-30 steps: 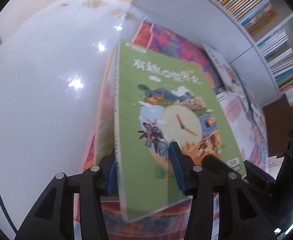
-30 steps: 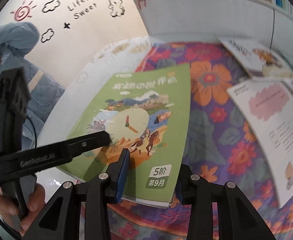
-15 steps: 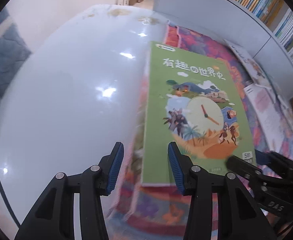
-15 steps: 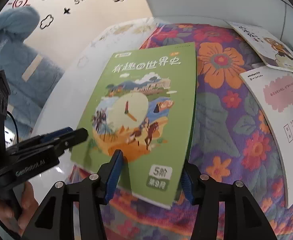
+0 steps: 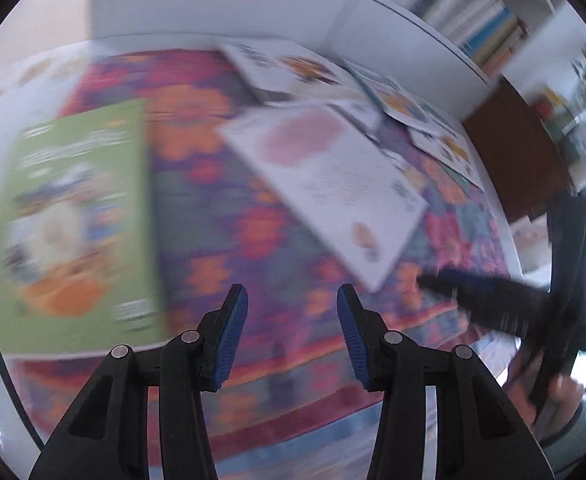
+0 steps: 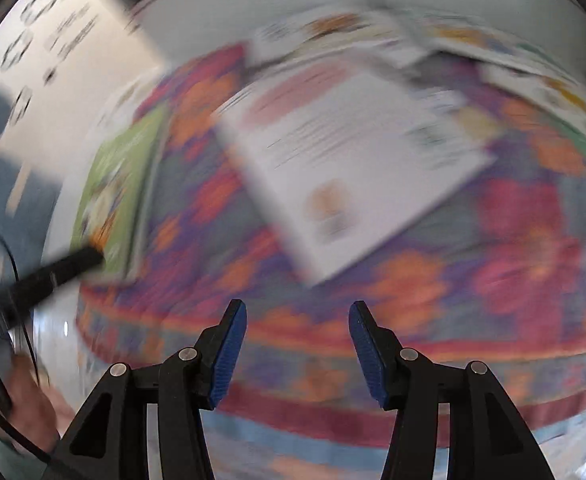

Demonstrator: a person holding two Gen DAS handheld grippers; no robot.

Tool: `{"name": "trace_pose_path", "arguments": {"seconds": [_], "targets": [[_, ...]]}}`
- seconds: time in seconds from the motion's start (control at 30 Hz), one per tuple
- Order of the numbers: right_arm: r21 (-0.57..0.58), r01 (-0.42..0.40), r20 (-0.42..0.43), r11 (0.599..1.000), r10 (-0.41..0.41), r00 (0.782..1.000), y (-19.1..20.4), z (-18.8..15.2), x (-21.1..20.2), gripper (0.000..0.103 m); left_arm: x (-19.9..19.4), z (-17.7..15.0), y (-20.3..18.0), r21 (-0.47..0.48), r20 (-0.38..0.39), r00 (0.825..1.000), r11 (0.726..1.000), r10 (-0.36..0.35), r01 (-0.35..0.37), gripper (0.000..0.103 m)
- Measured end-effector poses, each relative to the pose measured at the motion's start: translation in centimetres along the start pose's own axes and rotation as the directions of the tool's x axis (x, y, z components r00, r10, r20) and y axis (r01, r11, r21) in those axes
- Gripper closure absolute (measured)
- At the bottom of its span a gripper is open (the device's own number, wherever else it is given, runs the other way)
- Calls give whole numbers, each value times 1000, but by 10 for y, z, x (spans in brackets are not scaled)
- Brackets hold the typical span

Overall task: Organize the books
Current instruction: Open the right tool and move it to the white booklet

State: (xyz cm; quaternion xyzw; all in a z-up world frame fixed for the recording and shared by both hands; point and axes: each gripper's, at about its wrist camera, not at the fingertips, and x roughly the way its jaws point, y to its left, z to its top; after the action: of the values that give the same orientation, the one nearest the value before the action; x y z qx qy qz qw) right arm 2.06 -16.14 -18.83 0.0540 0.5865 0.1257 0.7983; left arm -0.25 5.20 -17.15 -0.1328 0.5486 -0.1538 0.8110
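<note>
Both views are motion-blurred. A green picture book [image 5: 73, 224] lies flat at the left edge of the flowered cloth [image 5: 221, 208]. A white book with a pink blotch [image 5: 325, 184] lies skewed in the middle. My left gripper [image 5: 292, 320] hovers open over bare cloth between the two, holding nothing. In the right wrist view my right gripper [image 6: 297, 332] hangs above the cloth's front border, short of the white book [image 6: 353, 160]. Its jaws are opening with nothing between them. The green book [image 6: 113, 196] lies off to its left.
Several more thin books [image 5: 413, 104] lie overlapping at the back right of the cloth. A white bookcase [image 5: 473, 12] full of upright books stands behind. A brown cabinet [image 5: 525, 152] is at the right. A hand [image 6: 25, 392] grips the left tool at lower left.
Both grippers have let go of the green book and swung right, away from it. The book now lies flat on the cloth at the left. The white book has come to centre view.
</note>
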Motion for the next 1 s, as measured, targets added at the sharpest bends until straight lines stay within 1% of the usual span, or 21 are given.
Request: {"name": "trace_pose_path", "arguments": {"seconds": [0.1, 0.17, 0.27, 0.3, 0.4, 0.47, 0.53, 0.6, 0.67, 0.7, 0.77, 0.8, 0.87, 0.9, 0.93, 1.0], "targets": [[52, 26, 47, 998, -29, 999, -42, 33, -10, 49, 28, 11, -23, 1, -52, 999, 1000, -2, 2, 59], [83, 18, 42, 996, -22, 999, -68, 56, -7, 48, 46, 16, -33, -1, -76, 996, 999, 39, -40, 59], [94, -14, 37, 995, 10, 999, -86, 82, 4, 48, 66, 14, -41, -16, -108, 989, 995, 99, -101, 59], [84, -20, 35, 996, 18, 999, -89, 91, 11, 48, 71, 15, -39, -34, -119, 987, 993, 112, -117, 59], [29, -48, 25, 998, 47, 999, -86, 110, 28, 48, 77, 15, -35, -91, -127, 986, 989, 108, -120, 59], [-10, -60, 21, 998, 61, 998, -80, 115, 37, 54, 77, 15, -32, -115, -131, 986, 986, 108, -123, 59], [-32, -65, 8, 997, 65, 998, -75, 122, 49, 62, 80, 15, -28, -140, -130, 986, 983, 103, -121, 59], [-46, -83, -2, 995, 83, 997, -71, 122, 58, 62, 80, 16, -27, -152, -119, 988, 981, 102, -120, 59], [-79, -80, 7, 994, 81, 997, -66, 119, 59, 62, 82, 19, -28, -152, -120, 988, 981, 101, -119, 59], [-102, -80, 3, 992, 80, 997, -63, 116, 58, 62, 82, 20, -30, -144, -119, 988, 983, 94, -111, 59], [-120, -100, -23, 988, 98, 995, -60, 109, 58, 62, 84, 19, -36, -112, -129, 984, 985, 120, -135, 59], [-125, -92, -27, 988, 90, 996, -59, 106, 56, 62, 84, 16, -40, -75, -125, 983, 986, 138, -148, 59], [-133, -72, -37, 989, 67, 997, -60, 93, 51, 62, 82, 10, -46, -24, -127, 980, 988, 150, -155, 58], [-125, -72, -41, 990, 67, 997, -63, 87, 47, 61, 80, 3, -51, 18, -136, 979, 988, 154, -153, 58], [-109, -75, -49, 991, 70, 996, -67, 78, 43, 61, 79, -1, -54, 38, -142, 978, 988, 155, -151, 58], [-67, -86, -67, 994, 82, 994, -77, 53, 33, 61, 74, -17, -65, 97, -165, 975, 986, 147, -132, 58]]}}
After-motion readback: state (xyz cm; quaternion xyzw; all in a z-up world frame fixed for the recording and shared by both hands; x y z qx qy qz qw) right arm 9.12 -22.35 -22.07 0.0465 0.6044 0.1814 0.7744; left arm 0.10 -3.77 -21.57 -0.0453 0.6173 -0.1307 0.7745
